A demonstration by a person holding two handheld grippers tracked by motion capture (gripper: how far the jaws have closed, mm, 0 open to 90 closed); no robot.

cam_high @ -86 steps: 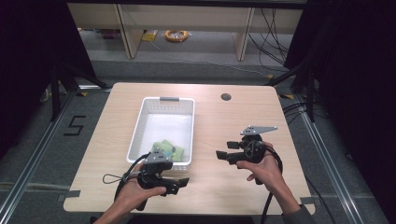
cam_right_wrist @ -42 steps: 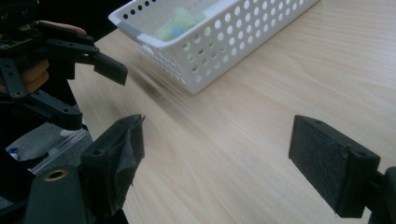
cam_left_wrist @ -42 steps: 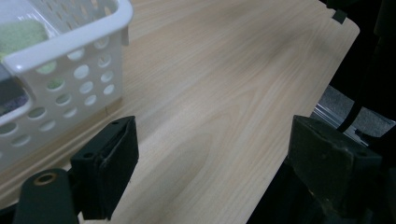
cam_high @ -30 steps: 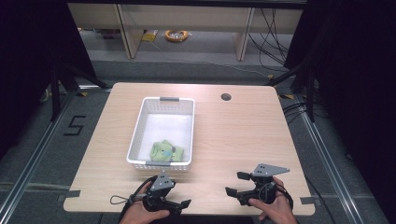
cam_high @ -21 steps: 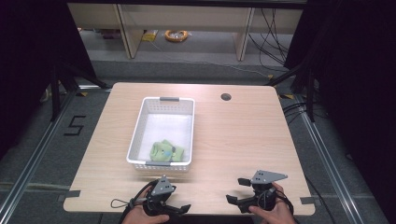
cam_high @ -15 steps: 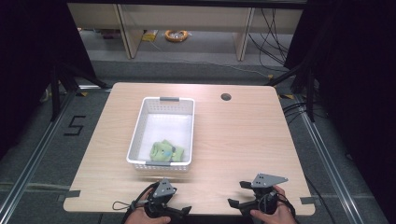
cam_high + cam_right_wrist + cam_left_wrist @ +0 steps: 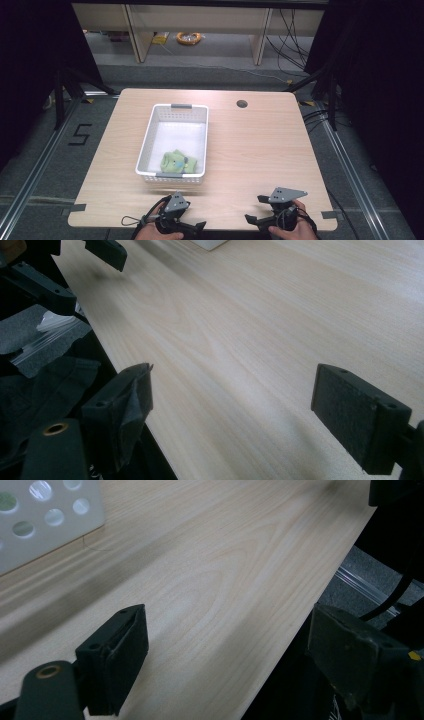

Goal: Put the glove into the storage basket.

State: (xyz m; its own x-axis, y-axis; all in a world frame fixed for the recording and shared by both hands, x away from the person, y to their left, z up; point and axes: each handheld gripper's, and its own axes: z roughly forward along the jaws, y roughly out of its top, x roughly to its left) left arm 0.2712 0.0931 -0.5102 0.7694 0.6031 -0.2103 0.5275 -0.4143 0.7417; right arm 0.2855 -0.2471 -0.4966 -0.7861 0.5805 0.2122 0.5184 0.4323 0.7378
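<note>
- A lab-like recording bay is showing here: black curtains (image 7: 30, 75) are enclosing a lone wooden table (image 7: 260, 150).
- Metal rails (image 7: 30, 190) and a taped number (image 7: 80, 135) are marking the grey floor.
- Loose cables (image 7: 295, 30) are trailing behind, near bare shelving (image 7: 135, 30).

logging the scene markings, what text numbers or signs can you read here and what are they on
"5": black mark on the grey floor left of the table.
No readable text shows on the white basket, the green toy inside it, the left gripper or the right gripper.
</note>
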